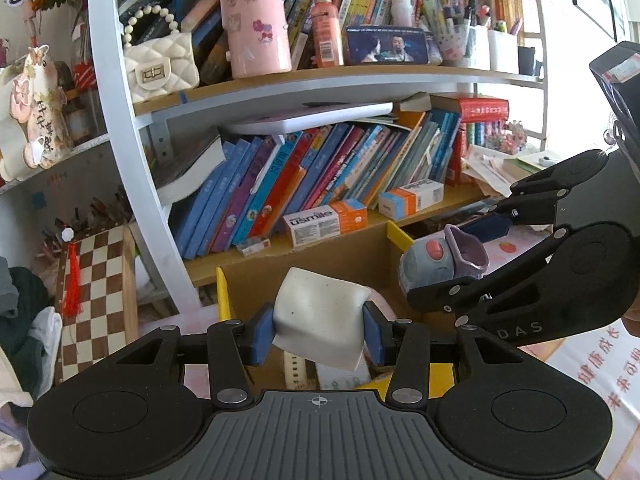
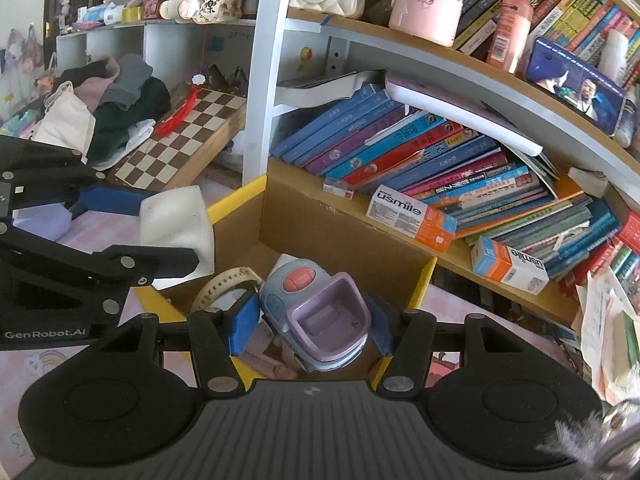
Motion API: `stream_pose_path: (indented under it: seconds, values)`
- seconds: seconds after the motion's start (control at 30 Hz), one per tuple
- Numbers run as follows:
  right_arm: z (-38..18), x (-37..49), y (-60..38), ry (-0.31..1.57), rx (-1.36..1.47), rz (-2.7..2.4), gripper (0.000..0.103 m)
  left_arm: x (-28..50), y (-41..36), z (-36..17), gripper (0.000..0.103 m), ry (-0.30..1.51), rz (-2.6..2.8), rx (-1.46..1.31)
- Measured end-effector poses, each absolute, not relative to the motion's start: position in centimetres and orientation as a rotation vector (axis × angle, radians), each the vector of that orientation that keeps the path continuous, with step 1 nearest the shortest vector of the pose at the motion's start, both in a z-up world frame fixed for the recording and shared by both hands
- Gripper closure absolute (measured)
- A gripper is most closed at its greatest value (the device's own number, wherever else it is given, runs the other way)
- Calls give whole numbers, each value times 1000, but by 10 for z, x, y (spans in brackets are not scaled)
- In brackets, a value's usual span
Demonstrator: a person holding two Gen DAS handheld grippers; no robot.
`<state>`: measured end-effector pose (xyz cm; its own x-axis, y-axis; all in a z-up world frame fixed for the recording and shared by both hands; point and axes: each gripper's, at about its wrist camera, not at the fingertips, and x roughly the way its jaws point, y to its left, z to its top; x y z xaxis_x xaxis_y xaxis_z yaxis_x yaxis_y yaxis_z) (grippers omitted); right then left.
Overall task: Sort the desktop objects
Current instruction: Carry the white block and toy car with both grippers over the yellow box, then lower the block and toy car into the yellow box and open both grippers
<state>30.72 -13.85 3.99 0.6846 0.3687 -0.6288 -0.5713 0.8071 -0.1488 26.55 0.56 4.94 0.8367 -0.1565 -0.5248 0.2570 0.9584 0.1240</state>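
The left gripper [image 1: 318, 330] is closed on a white soft block [image 1: 320, 312], which looks like a sponge or a folded piece of foam; its blue pads [image 1: 262, 334] press on both sides of the block, and the block bulges a little between them. The right gripper [image 2: 310, 326] is closed on a small blue-grey toy [image 2: 316, 312] with a purple open tray on its front and a pink oval button on top; the blue pads [image 2: 244, 328] touch its two sides. Both held things hang above a cardboard box [image 2: 340, 236] with yellow edges, which stands open on a pink table cover just in front of the lower bookshelf [image 1: 400, 216]. Inside the box, under the toy, a pale strap with a row of holes [image 2: 222, 282] lies on the bottom. In the right wrist view the left gripper with the white block is over the left edge of the box. On the shelf behind the box lie two orange and white usmile cartons [image 2: 412, 216], and many books [image 1: 304, 176] lean to one side
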Motion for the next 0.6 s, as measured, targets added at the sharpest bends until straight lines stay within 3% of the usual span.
stream_pose_path:
  seconds: [0.6]
  values:
    - [22,390,-117,633,-379,554,48,329,12,16,59,636,-156,185]
